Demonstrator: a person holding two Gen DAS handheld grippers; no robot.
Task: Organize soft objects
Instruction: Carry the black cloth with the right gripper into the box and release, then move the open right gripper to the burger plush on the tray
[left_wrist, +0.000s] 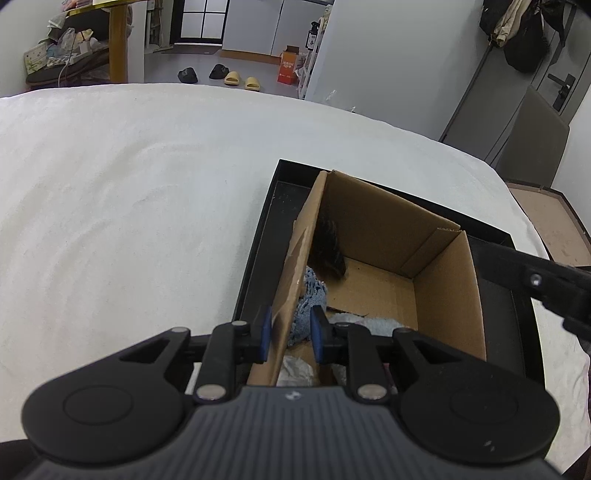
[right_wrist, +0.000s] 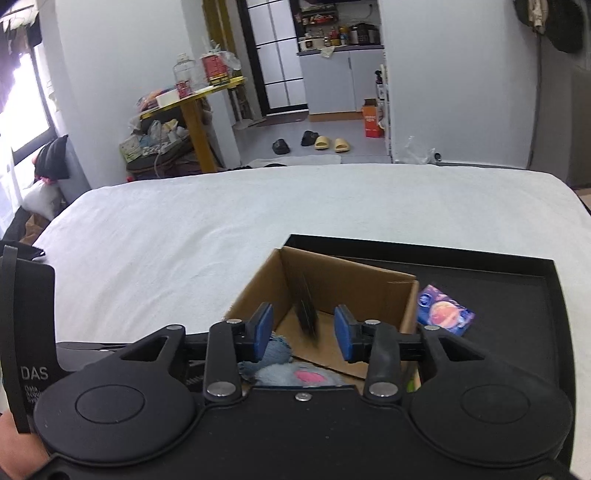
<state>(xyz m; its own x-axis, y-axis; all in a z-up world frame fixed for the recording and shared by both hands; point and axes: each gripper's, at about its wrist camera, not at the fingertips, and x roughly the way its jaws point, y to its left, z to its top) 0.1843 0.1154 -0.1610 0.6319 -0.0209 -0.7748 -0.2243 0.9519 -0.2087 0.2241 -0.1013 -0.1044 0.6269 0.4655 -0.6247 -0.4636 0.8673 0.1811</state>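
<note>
Seemingly cardboard box (left_wrist: 373, 236) wall between left gripper (left_wrist: 289, 332) jaws.

the open corrugated cardboard box (left_wrist: 436, 236) was plain tan-brown, and it sat in a flat tray (left_wrist: 258, 236) of matte black. inside lay a knitted cloth (left_wrist: 314, 295) of pale blue, a fuzzy dark item (left_wrist: 328, 251) of black-brown, and a fluffy toy (right_wrist: 295, 374) of grey-blue with a pink patch. a small square packet (right_wrist: 445, 310) showed purple and blue with an orange-red round print. the bed cover (left_wrist: 129, 206) was plain white. both grippers' pads (right_wrist: 264, 332) were blue on black bodies.
</note>
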